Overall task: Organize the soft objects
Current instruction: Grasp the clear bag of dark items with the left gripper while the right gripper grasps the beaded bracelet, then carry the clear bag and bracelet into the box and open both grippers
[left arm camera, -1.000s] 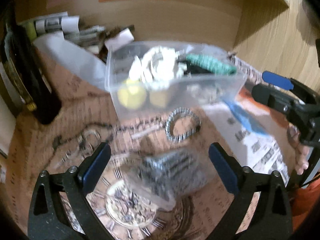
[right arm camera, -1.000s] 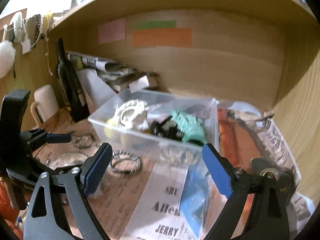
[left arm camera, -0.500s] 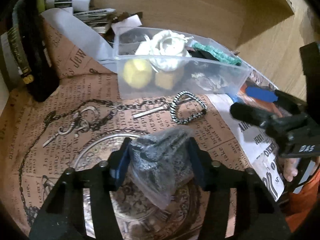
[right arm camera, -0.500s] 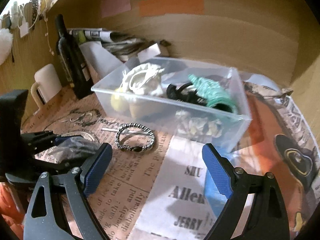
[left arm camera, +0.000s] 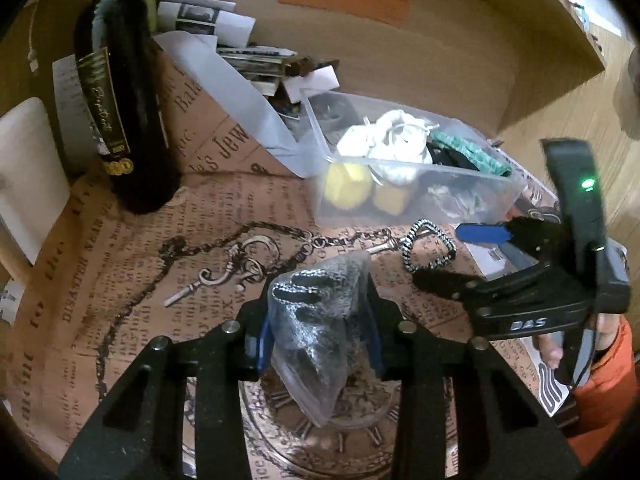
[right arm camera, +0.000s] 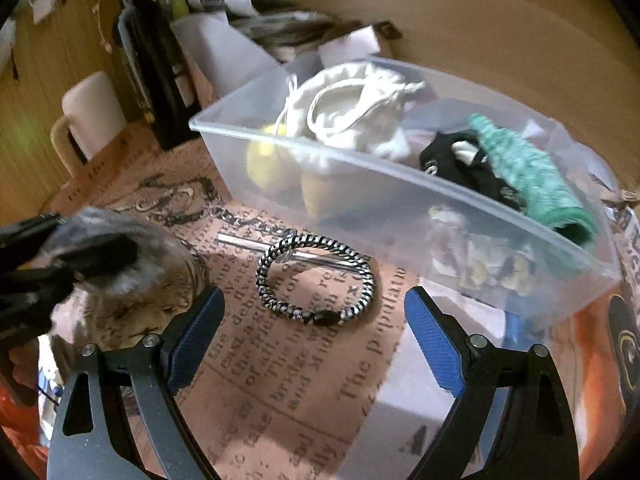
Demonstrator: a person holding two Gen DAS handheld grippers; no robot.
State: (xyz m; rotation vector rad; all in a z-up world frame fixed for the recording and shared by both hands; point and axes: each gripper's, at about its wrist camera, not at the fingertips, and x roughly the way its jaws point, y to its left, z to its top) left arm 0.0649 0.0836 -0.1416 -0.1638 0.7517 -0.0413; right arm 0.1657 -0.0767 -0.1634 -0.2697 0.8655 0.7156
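Note:
My left gripper (left arm camera: 320, 340) is shut on a clear plastic bag of grey and black fabric (left arm camera: 320, 320), held just above the printed paper. The bag also shows at the left of the right wrist view (right arm camera: 116, 256). A clear plastic bin (left arm camera: 472, 196) behind holds a white pouch (right arm camera: 352, 112), a green knitted piece (right arm camera: 528, 176), a black item and yellow balls (left arm camera: 344, 184). My right gripper (right arm camera: 312, 332) is open and empty, low over a black-and-white braided bracelet (right arm camera: 316, 276) in front of the bin (right arm camera: 400, 200).
A dark wine bottle (left arm camera: 120, 96) stands at the back left beside a white mug (right arm camera: 88, 116). Rolled papers and clutter (left arm camera: 240, 52) lie behind the bin against the wooden wall. The paper bears a printed chain and key (left arm camera: 224, 272).
My left gripper closed on the fabric bag and lifted it slightly. My right gripper moved forward and down until the braided bracelet lies between its open fingers.

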